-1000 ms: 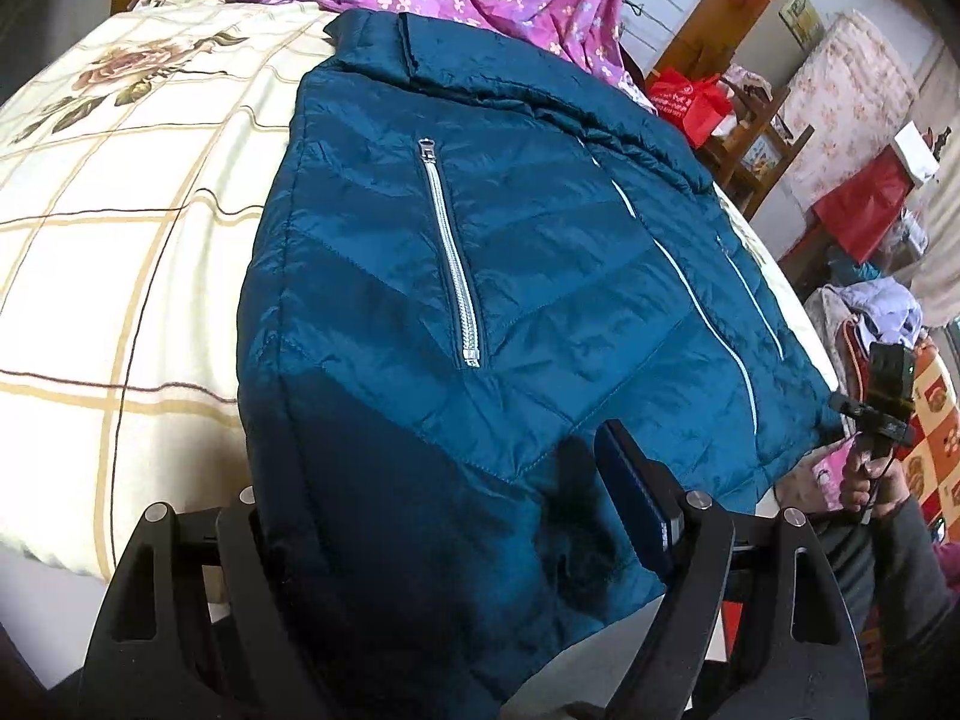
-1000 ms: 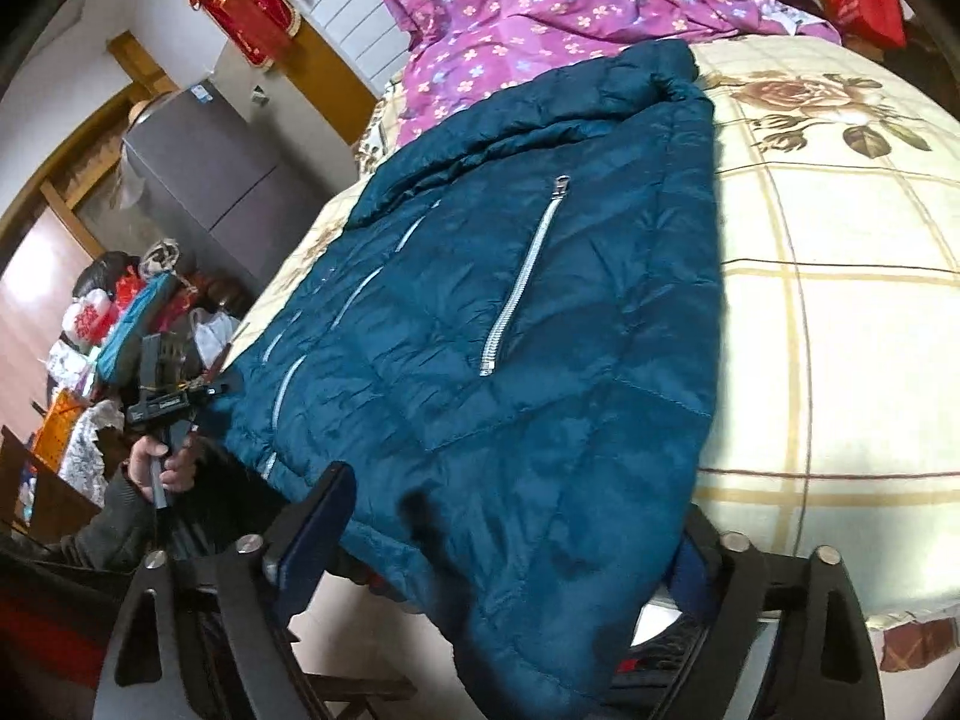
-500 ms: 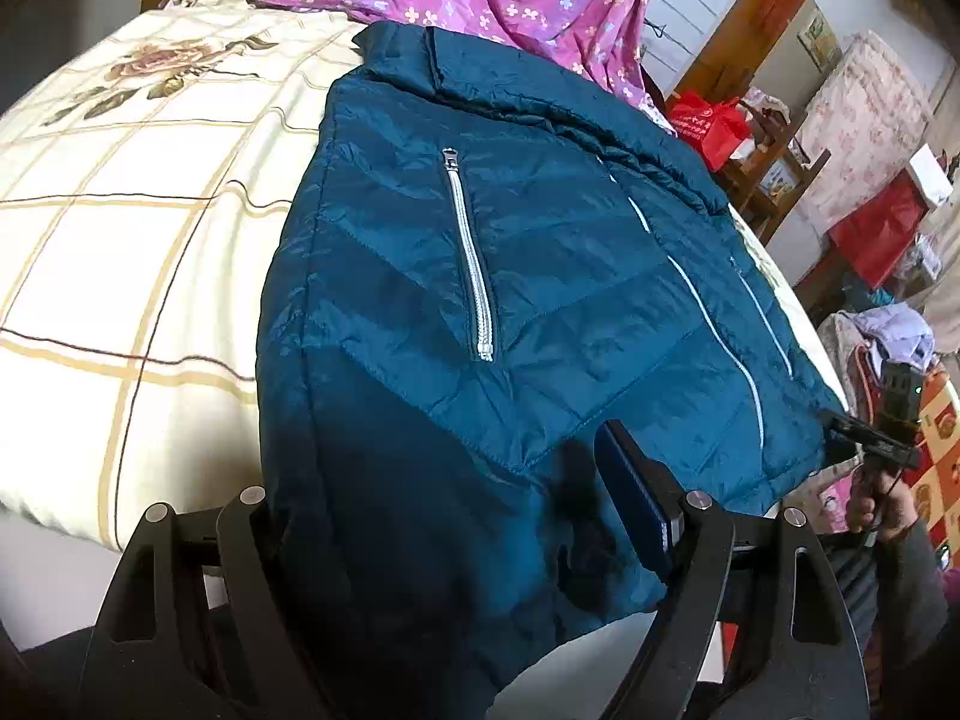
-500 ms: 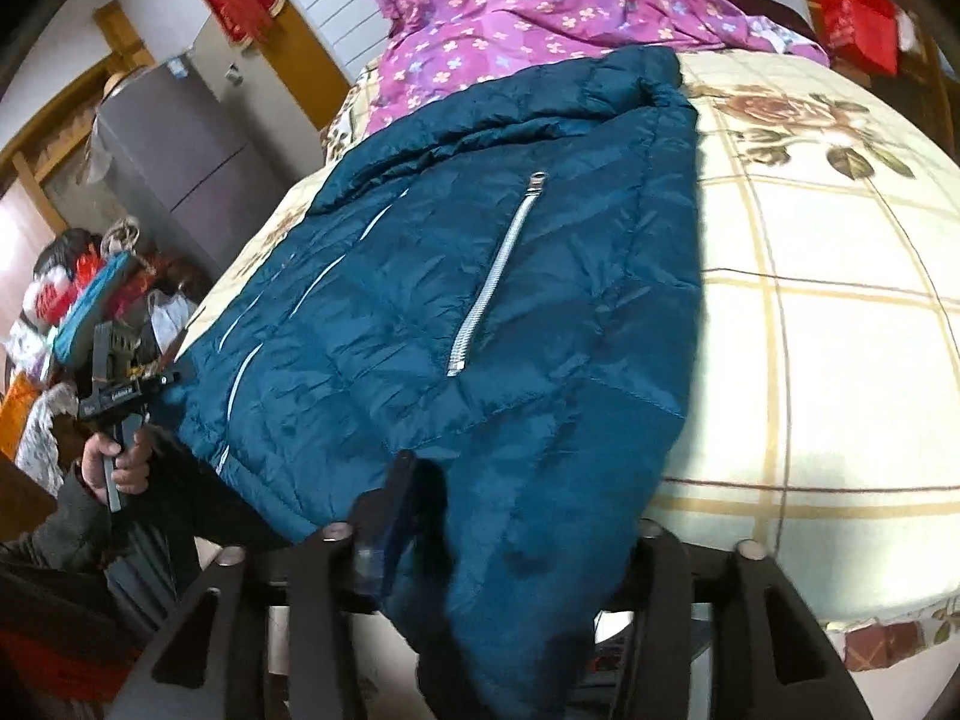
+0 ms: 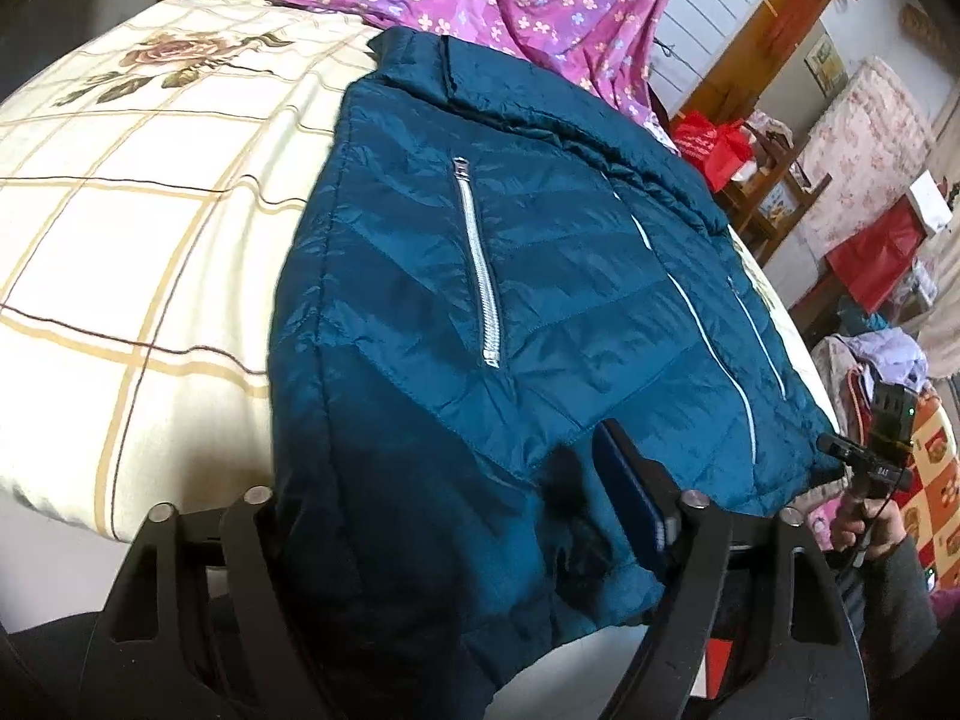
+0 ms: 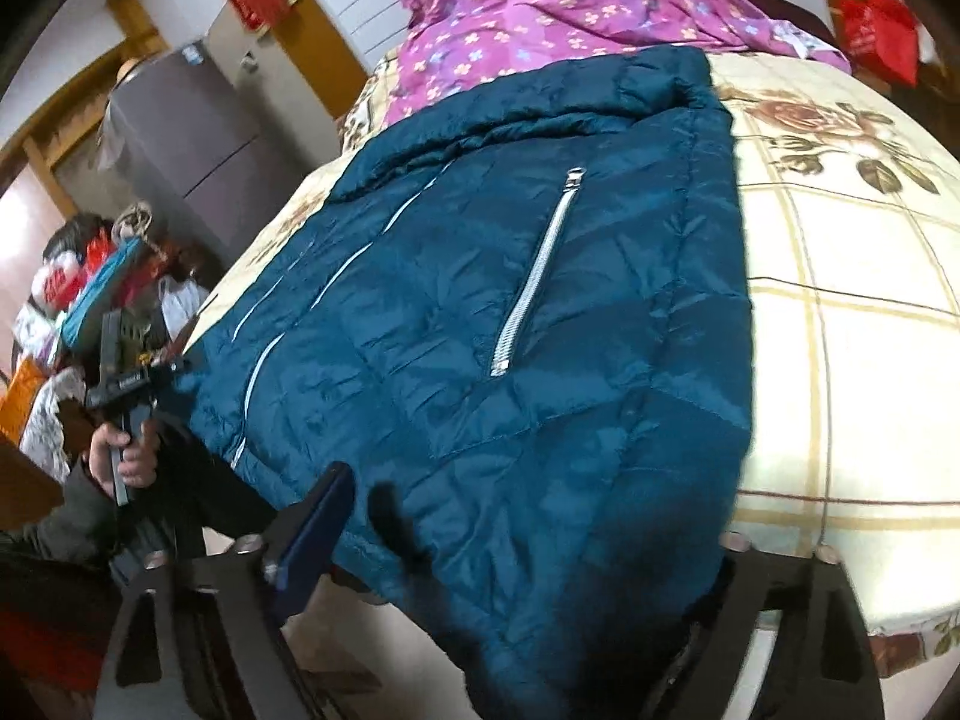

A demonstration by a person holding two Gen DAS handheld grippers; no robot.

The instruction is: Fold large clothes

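A teal quilted jacket [image 5: 510,300] with silver pocket zippers lies spread front-up on the bed; it also shows in the right wrist view [image 6: 480,330]. Its hem hangs over the near bed edge. My left gripper [image 5: 444,516] straddles one hem corner with jaws wide apart; the cloth drapes over the left finger and hides it, the blue-padded right finger [image 5: 630,498] shows. My right gripper [image 6: 516,540] straddles the other hem corner, jaws wide, its blue pad [image 6: 312,528] visible, the right finger hidden under cloth. Each gripper appears in the other's view, hand-held at the hem.
The bed has a cream plaid sheet [image 5: 120,210] with rose prints. A purple floral garment [image 5: 510,0] lies beyond the collar. Red bags and wooden furniture [image 5: 720,144] stand beside the bed; a grey cabinet [image 6: 192,144] stands on the other side.
The right gripper's jaws narrowed half a second ago and now stand wide again. Both grippers have shifted slightly along the hem; the jacket stays spread on the bed.
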